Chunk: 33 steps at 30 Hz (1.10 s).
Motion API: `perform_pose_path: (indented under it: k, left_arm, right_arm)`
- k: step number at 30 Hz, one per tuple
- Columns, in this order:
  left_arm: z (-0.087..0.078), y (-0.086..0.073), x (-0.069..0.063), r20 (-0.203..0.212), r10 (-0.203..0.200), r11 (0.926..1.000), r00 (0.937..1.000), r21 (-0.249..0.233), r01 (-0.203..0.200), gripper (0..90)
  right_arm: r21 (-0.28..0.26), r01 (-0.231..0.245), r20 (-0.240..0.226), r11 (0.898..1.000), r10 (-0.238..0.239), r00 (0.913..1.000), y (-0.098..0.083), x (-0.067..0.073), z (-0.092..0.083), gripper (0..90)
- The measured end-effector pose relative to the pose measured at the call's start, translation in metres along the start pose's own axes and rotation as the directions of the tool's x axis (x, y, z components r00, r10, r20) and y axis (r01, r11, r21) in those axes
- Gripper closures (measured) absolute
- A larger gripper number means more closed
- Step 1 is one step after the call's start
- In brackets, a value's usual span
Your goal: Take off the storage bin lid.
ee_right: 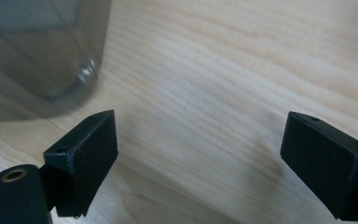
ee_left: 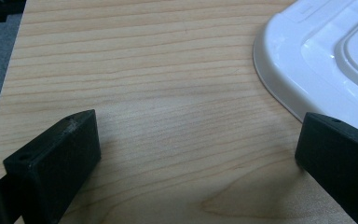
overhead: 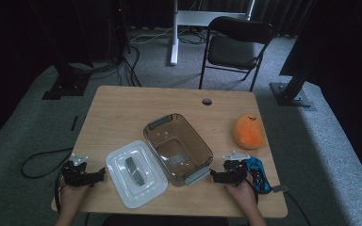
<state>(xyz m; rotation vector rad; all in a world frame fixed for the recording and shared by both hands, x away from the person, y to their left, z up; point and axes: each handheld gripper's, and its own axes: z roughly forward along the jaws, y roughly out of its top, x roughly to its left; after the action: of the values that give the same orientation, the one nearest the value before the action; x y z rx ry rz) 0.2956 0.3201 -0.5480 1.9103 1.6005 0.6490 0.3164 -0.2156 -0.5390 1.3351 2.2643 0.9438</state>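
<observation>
A clear plastic container (overhead: 178, 147) stands uncovered in the middle of the wooden table (overhead: 122, 113). Its white lid (overhead: 135, 173) lies flat to the left of it, near the front edge. My left gripper (overhead: 100, 175) rests on the table left of the lid, jaws open and nothing between them; the lid's rim (ee_left: 284, 88) shows beside its right jaw. My right gripper (overhead: 213, 175) lies right of the container, open and empty, with the container's wall (ee_right: 42, 56) just past its left jaw. An orange plush toy (overhead: 249, 132) sits at the right edge.
A blue game controller (overhead: 258, 174) lies under the right hand near the table's front right corner. A cable hole (overhead: 207, 101) marks the far side of the table. A black folding chair (overhead: 235, 47) stands on the carpet beyond the table.
</observation>
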Motion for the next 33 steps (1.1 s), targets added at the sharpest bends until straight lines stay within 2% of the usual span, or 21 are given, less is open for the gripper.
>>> perform_pose_path:
  k: [9,16,21,33]
  left_arm:
    - [0.000,0.000,0.000,0.003,0.004,1.0000,1.0000,0.000,-0.004,0.3]
    - [0.000,0.000,0.000,0.005,0.007,1.0000,1.0000,0.000,-0.007,0.3]
    - [0.000,0.000,0.000,0.006,0.008,1.0000,0.9999,-0.001,-0.008,0.3]
    - [0.000,0.000,0.000,0.007,0.008,1.0000,0.9999,-0.001,-0.008,0.3]
  right_arm:
    - [-0.026,-0.014,0.027,1.000,0.015,0.9995,0.008,-0.007,-0.015,10.3]
    - [-0.066,-0.040,0.050,0.997,0.043,0.9978,0.013,-0.020,-0.031,10.3]
    - [-0.114,-0.060,0.083,0.992,0.069,0.9942,0.020,-0.031,-0.046,10.3]
    - [-0.176,-0.100,0.106,0.979,0.120,0.9872,0.037,-0.049,-0.062,10.3]
